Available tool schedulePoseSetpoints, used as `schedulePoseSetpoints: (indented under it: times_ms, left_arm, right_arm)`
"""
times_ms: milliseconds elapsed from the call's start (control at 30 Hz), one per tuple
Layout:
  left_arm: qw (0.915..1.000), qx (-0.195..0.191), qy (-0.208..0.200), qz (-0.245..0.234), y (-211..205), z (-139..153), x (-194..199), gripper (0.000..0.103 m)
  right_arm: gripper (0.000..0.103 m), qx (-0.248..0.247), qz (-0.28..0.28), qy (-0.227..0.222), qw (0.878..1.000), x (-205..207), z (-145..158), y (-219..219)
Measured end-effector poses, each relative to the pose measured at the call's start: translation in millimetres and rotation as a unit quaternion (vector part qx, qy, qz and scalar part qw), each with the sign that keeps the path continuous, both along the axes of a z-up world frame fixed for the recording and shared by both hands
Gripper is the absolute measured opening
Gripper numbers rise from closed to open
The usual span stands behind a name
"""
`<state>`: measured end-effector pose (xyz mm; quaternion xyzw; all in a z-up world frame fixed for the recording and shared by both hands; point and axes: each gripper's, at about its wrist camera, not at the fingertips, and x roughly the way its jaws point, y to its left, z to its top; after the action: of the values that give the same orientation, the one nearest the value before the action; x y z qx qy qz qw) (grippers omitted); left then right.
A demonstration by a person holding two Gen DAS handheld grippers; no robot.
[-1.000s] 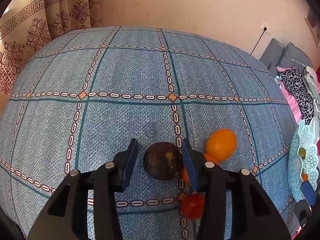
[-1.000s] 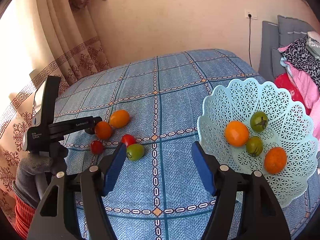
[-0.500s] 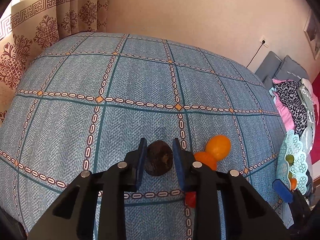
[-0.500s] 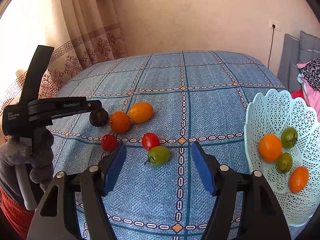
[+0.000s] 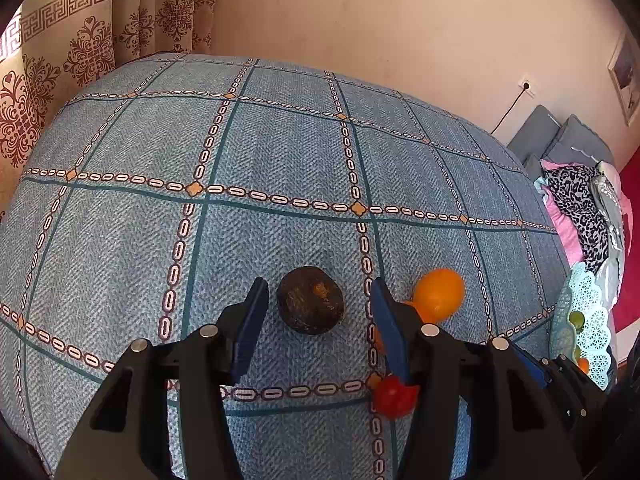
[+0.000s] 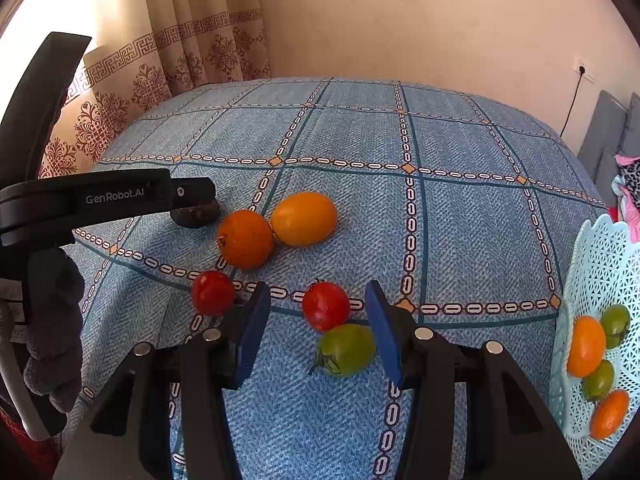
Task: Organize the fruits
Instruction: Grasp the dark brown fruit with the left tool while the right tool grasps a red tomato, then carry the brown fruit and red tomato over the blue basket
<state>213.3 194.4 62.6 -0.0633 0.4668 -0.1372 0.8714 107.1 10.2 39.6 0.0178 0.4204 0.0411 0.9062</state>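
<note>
A dark brown round fruit (image 5: 310,300) lies on the blue patterned cloth between the fingers of my left gripper (image 5: 319,292), which is open and clear of it on both sides. To its right are a yellow-orange fruit (image 5: 438,294) and a red tomato (image 5: 394,396). My right gripper (image 6: 316,292) is open low over the cloth, with a red tomato (image 6: 326,306) and a green tomato (image 6: 346,348) between its fingers. Farther back lie an orange (image 6: 245,238), the yellow-orange fruit (image 6: 304,218) and another red tomato (image 6: 213,292).
A pale blue lattice basket (image 6: 600,264) at the right edge holds several orange and green fruits. A gloved hand (image 6: 52,320) grips the left tool. A patterned curtain (image 6: 192,60) hangs behind the bed, with pillows and clothes (image 5: 580,184) at the right.
Half a second ago the left gripper was shut on the dark fruit; it has since opened, leaving the fruit on the cloth. The right gripper has swung left and closer to the tomatoes.
</note>
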Motion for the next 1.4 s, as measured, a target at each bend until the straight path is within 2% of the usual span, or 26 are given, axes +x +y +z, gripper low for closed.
schedulePoseSetpoints:
  times_ms: [167, 267, 300, 367, 533, 767, 1133, 1400]
  left_arm:
    - [0.9998, -0.006, 0.02, 0.0, -2, -12, 7, 0.055]
    - [0.9999, -0.003, 0.016, 0.001, -4, -15, 9, 0.055]
    - [0.9999, 0.0, 0.015, 0.001, -5, -16, 9, 0.053]
    - [0.9999, 0.008, 0.012, 0.001, -8, -17, 8, 0.038]
    - [0.9999, 0.003, 0.011, 0.0, -8, -18, 6, 0.038]
    - [0.9999, 0.003, -0.01, 0.003, -5, -5, -5, 0.038]
    - [0.9999, 0.006, -0.011, 0.002, -6, -3, -7, 0.038]
    - [0.9998, 0.0, -0.017, 0.003, -3, 1, -8, 0.038]
  right_arm:
    - [0.045, 0.004, 0.005, 0.019, 1.0, 11, -10, -2]
    - [0.04, 0.0, 0.002, 0.018, 1.0, 11, -11, -3]
    - [0.036, -0.001, 0.002, 0.017, 1.0, 13, -11, -2]
    - [0.034, 0.006, -0.001, 0.017, 1.0, 12, -10, -5]
    - [0.027, 0.021, -0.011, 0.012, 1.0, 5, -8, -11]
    - [0.027, 0.03, -0.015, 0.016, 0.999, 1, -9, -17]
    - [0.03, -0.021, 0.008, 0.027, 0.999, 9, -12, -6]
    - [0.026, -0.001, -0.008, 0.019, 1.0, -1, -9, -11]
